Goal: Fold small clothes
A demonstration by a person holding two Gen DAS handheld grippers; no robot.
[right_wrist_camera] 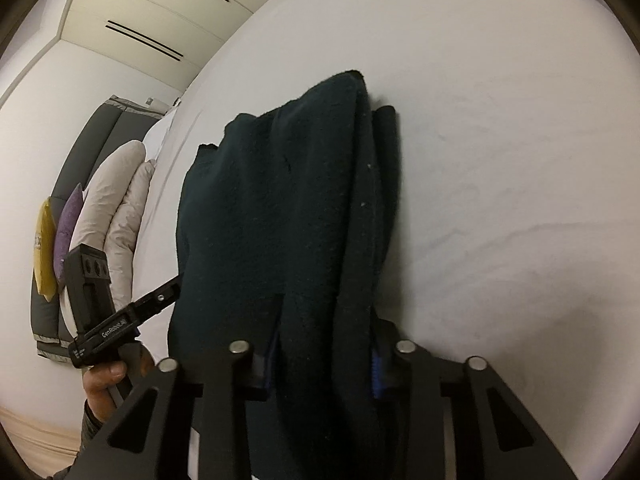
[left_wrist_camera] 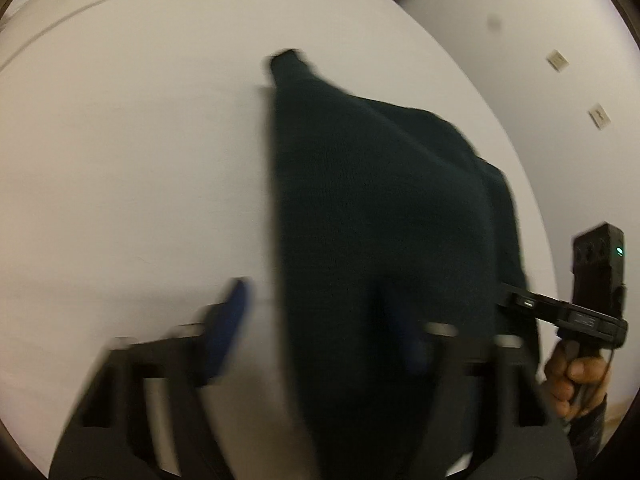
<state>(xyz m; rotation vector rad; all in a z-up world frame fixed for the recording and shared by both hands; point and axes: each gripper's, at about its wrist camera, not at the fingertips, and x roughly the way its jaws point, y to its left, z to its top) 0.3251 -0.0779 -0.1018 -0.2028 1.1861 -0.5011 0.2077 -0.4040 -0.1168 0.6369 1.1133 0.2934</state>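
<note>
A dark green knit garment (left_wrist_camera: 372,208) hangs in folds above a white bed sheet (left_wrist_camera: 120,160). In the left wrist view my left gripper (left_wrist_camera: 320,320) has its jaws wide apart; the left blue pad (left_wrist_camera: 228,320) is bare and the garment drapes over the right finger. My right gripper (left_wrist_camera: 516,304) reaches into the cloth's right edge. In the right wrist view my right gripper (right_wrist_camera: 324,356) is shut on the garment (right_wrist_camera: 288,200), blue pads (right_wrist_camera: 376,372) pressing a thick fold. My left gripper (right_wrist_camera: 176,284) touches the cloth's left edge there.
The white sheet (right_wrist_camera: 500,160) fills most of both views. Pillows (right_wrist_camera: 116,200) and yellow and purple cushions (right_wrist_camera: 60,228) lean on a grey headboard (right_wrist_camera: 100,128) at the left. A white wall with small plates (left_wrist_camera: 556,60) stands at the right.
</note>
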